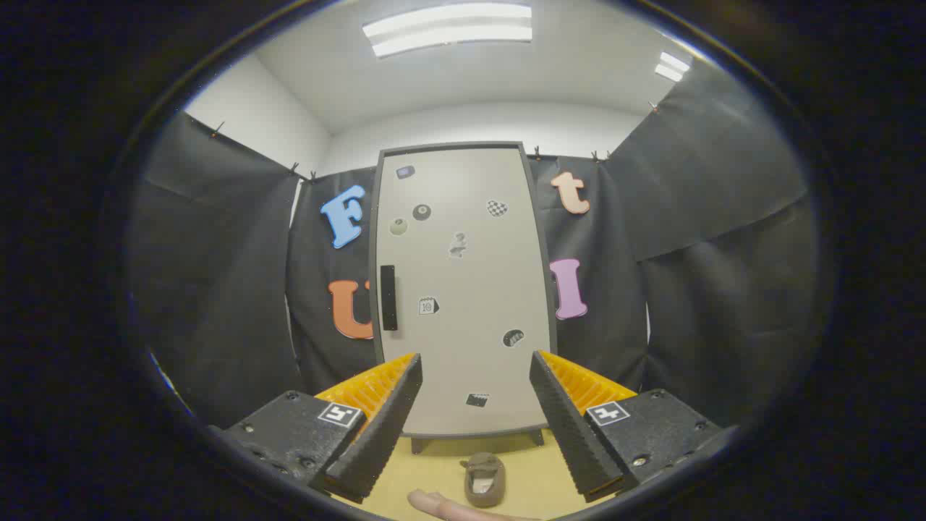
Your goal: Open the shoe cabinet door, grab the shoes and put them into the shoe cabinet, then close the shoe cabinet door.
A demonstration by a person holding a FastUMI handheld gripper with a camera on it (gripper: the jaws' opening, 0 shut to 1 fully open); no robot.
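We hold the gripper (pixel 475 391) with jaws wide, gripping nothing. Beyond them stands the cabinet (pixel 463 289), door shut, its handle (pixel 388 297) on the left edge. Between the jaws, a shoe (pixel 484 478) lies on the floor (pixel 524 474), with a fingertip (pixel 434 503) just left of it.

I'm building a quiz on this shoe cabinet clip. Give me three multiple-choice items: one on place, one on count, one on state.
1. Where is the shoe?
A. on the floor in front of the cabinet
B. inside the cabinet
C. on top of the cabinet

2. How many shoes lie on the floor?
A. three
B. one
C. two

3. The cabinet door is:
A. wide open
B. removed
C. closed

Answers: 1 A, it lies between the open fingers of the gripper, before the cabinet's foot. 2 B, a single shoe shows. 3 C, the door with its handle sits flush.
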